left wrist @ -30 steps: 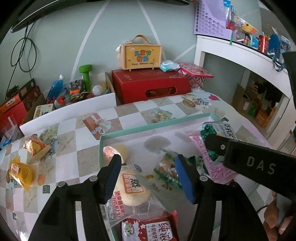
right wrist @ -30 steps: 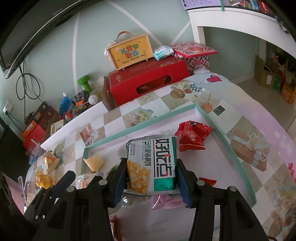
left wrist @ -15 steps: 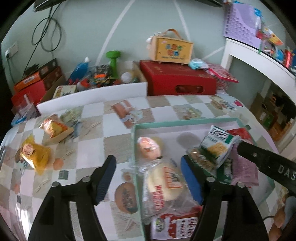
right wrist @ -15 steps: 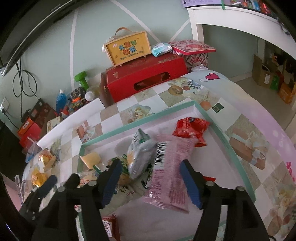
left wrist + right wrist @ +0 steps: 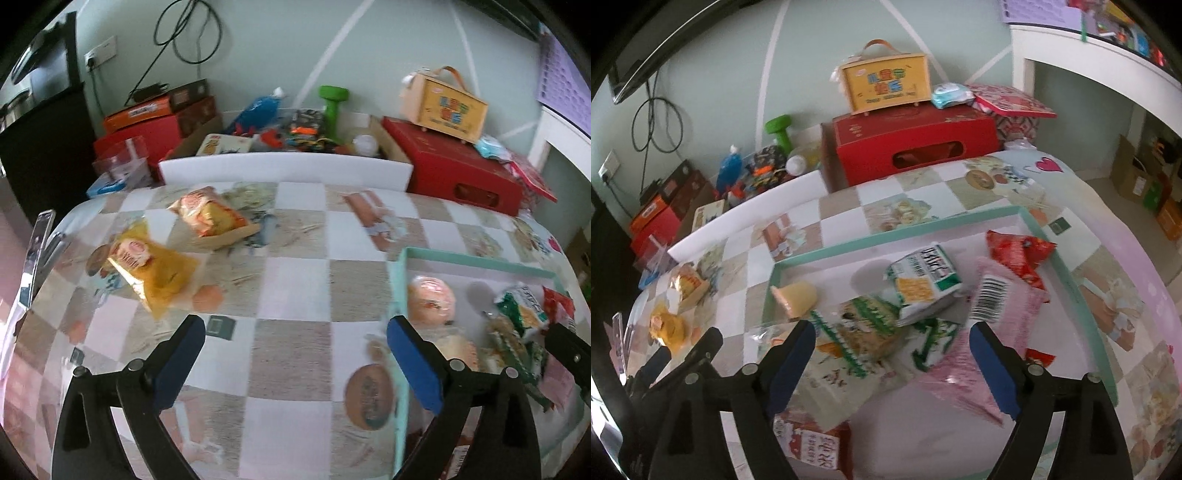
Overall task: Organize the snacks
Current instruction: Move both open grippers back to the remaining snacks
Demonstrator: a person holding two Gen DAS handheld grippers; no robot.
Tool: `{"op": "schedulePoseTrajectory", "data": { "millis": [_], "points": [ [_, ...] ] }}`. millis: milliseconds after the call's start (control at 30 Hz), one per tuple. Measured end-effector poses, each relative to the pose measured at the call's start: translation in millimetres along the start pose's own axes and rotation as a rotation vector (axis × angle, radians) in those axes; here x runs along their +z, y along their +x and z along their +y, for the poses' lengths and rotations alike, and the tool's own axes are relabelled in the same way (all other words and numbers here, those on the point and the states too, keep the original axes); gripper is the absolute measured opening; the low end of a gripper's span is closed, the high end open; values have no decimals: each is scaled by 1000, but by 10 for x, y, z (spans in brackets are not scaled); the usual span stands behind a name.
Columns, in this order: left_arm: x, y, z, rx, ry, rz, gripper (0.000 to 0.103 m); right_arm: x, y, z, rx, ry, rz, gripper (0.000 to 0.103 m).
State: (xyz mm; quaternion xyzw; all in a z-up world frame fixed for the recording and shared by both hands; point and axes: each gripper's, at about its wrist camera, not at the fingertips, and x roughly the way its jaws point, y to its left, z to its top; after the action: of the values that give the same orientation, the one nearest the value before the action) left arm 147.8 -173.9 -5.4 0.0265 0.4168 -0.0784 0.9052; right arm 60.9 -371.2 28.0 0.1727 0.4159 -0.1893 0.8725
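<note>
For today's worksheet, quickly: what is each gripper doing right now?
Left gripper: jaws opening, nothing between them.
Right gripper: jaws opening, holding nothing.

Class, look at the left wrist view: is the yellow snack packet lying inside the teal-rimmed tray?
No. The yellow snack packet lies on the checkered tablecloth, well to the left of the teal-rimmed tray.

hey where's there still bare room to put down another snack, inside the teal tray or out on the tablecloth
In the teal tray, the near right floor is bare, between the pink packet and the right wall. Its middle and left are crowded with the green-and-white packets. On the tablecloth, the wide patch between the yellow packet and the tray's left wall is free.
</note>
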Motion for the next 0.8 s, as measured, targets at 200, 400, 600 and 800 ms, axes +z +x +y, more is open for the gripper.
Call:
{"op": "schedulePoseTrajectory", "data": {
  "millis": [200,400,600,800],
  "points": [
    [-11,53,85,34,-16,20,103,-18,11,134,-1,-40,-9,103],
    [-22,88,214,65,-47,38,103,-29,43,181,-16,-58,-4,103],
    [-19,102,305,78,-68,43,103,-36,74,205,-17,-65,-2,103],
    [4,75,358,86,-71,30,103,-41,90,279,-14,-82,-3,103]
  ]
}}
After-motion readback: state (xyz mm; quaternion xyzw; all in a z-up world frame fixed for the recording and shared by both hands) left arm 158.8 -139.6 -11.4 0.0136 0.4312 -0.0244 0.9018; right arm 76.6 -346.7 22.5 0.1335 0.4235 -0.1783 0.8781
